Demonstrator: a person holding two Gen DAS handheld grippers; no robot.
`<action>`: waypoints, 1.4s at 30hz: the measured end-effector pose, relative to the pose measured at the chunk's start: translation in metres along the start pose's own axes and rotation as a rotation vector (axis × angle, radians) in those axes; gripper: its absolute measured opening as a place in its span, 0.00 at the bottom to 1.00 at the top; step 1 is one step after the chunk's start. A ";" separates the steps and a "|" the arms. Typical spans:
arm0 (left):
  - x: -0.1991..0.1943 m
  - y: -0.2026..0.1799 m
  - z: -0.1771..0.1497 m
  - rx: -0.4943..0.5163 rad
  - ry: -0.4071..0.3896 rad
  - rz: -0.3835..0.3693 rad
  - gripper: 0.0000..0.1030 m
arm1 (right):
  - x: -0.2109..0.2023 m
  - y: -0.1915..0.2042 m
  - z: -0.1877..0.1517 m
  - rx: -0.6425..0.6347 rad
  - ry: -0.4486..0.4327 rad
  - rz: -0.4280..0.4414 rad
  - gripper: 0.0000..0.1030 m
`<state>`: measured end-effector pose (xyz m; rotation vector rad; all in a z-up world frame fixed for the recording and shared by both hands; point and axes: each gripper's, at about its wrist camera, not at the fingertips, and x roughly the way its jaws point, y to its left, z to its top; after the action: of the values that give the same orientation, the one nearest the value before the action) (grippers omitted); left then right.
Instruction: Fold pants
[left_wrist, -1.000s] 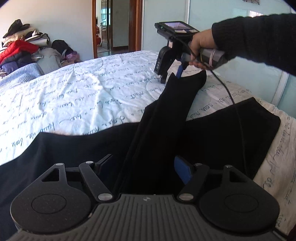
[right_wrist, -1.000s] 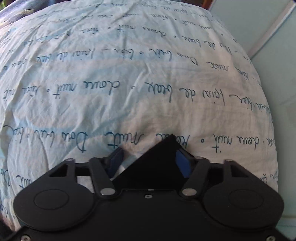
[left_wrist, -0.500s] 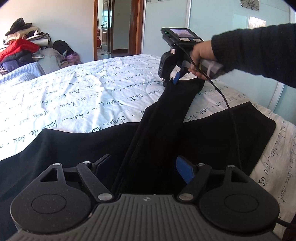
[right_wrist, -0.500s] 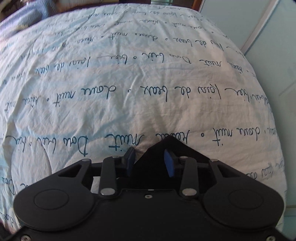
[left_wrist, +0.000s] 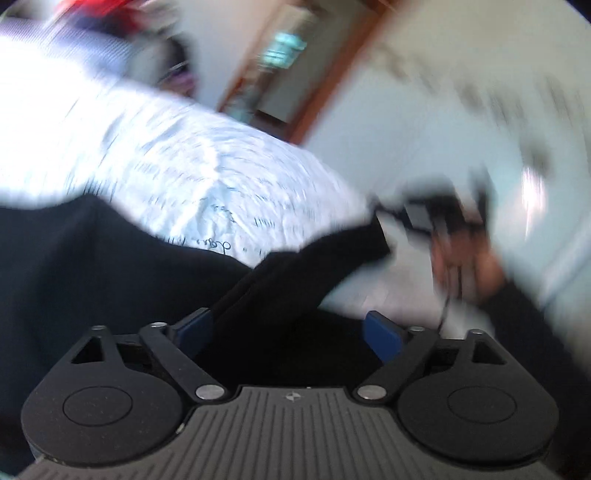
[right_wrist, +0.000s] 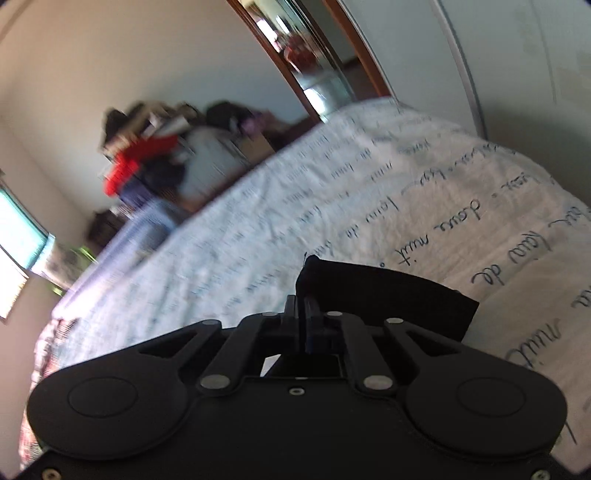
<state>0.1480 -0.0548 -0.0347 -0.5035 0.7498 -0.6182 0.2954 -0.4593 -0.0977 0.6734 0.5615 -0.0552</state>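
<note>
The black pants (left_wrist: 92, 280) lie spread over the near part of a bed covered by a white bedsheet (left_wrist: 177, 177) printed with dark handwritten script. In the left wrist view, which is heavily blurred, 1 pant leg (left_wrist: 317, 258) rises from the dark fabric in front of the camera and stretches toward the far right, where its end hangs lifted above the sheet.

The left gripper (left_wrist: 288, 332) has its 2 blue-padded fingers (left_wrist: 382, 334) spread wide apart, with the black fabric passing between them; neither pad visibly presses on the cloth. At the far right of that view the person's right hand (left_wrist: 465, 258) appears as a blur with a dark sleeve behind it, close to the lifted end of the leg.

In the right wrist view the right gripper (right_wrist: 301, 314) has its fingers pressed together, pinching the pant leg's hem. The hem stands up between the fingertips and a band of fabric drapes off to the right, above the sheet.

Beyond the far left edge of the bed sits a clothes pile (right_wrist: 147, 162) with a red garment in it, against a pale wall. A wooden-framed doorway (right_wrist: 317, 62) shows farther back.
</note>
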 end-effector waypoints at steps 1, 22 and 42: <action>0.000 0.006 0.003 -0.123 -0.005 -0.031 0.90 | -0.016 -0.001 -0.002 0.006 -0.028 0.037 0.04; 0.066 0.040 -0.035 -1.049 0.155 -0.066 0.55 | -0.147 -0.034 0.016 0.034 -0.186 0.360 0.04; 0.036 -0.010 -0.005 -0.256 0.203 0.031 0.74 | 0.015 -0.034 -0.001 -0.150 0.385 -0.293 0.74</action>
<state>0.1617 -0.0872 -0.0483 -0.6689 1.0356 -0.5520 0.3004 -0.4834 -0.1256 0.4522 1.0236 -0.1582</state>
